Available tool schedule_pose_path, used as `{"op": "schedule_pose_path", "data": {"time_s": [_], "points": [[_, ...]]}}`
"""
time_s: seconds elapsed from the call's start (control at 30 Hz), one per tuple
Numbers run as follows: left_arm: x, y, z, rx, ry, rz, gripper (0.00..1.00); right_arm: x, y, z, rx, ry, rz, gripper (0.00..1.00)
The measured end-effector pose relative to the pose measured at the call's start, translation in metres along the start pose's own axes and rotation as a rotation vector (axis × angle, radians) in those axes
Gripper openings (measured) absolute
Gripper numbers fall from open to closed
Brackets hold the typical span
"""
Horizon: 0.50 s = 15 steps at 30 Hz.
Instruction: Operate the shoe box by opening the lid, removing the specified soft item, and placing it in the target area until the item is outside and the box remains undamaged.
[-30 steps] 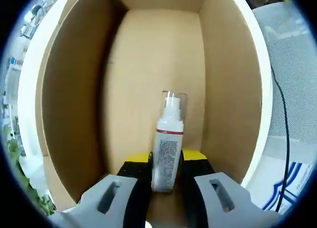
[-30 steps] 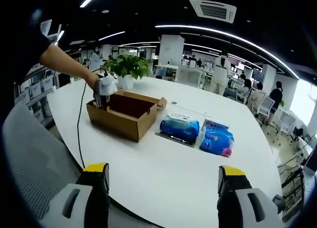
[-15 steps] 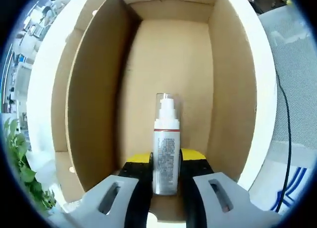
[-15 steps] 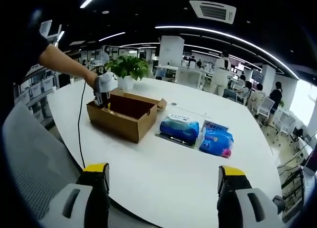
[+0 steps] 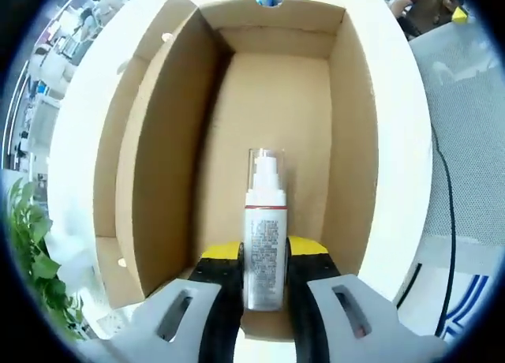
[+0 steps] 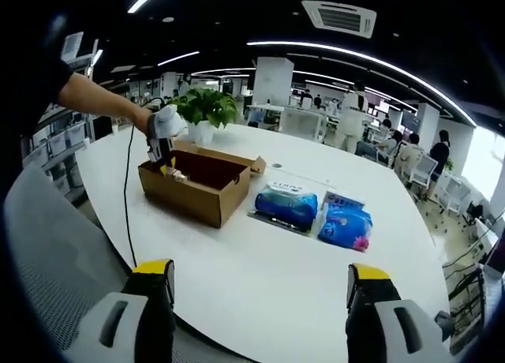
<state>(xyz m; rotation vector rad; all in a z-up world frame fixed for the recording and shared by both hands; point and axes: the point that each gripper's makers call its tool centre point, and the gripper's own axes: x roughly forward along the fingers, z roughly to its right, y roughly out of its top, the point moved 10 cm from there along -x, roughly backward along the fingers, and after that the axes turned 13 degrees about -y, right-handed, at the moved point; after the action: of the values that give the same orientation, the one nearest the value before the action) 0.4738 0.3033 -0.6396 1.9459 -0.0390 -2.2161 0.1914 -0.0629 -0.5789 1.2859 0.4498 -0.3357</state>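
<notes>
the open brown cardboard shoe box (image 5: 276, 142) has its lid off already, and the left hand-held gripper (image 5: 264, 280) is clamped on a white plastic pump bottle with a clear cap and red band (image 5: 265, 237), which points toward twelve o'clock above the box floor. judging by this, opening and grasping are done; carrying the bottle out and setting it on the white table (image 6: 260, 260) remain. against the picture a second ago, more of the box rim and table shows around it, so the camera and bottle seem to have risen. the right hand-held gripper (image 6: 256, 304) hangs wide apart and empty, well away from the box at ten o'clock.
</notes>
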Motion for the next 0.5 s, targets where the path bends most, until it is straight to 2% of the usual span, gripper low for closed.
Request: {"op": "schedule_pose_path", "data": {"time_s": [0.5], "points": [[-0.015,0.007,0.005,-0.002,0.005,0.046,0.17,-0.001,0.001,0.0,0.006,0.007,0.008,0.9]]}}
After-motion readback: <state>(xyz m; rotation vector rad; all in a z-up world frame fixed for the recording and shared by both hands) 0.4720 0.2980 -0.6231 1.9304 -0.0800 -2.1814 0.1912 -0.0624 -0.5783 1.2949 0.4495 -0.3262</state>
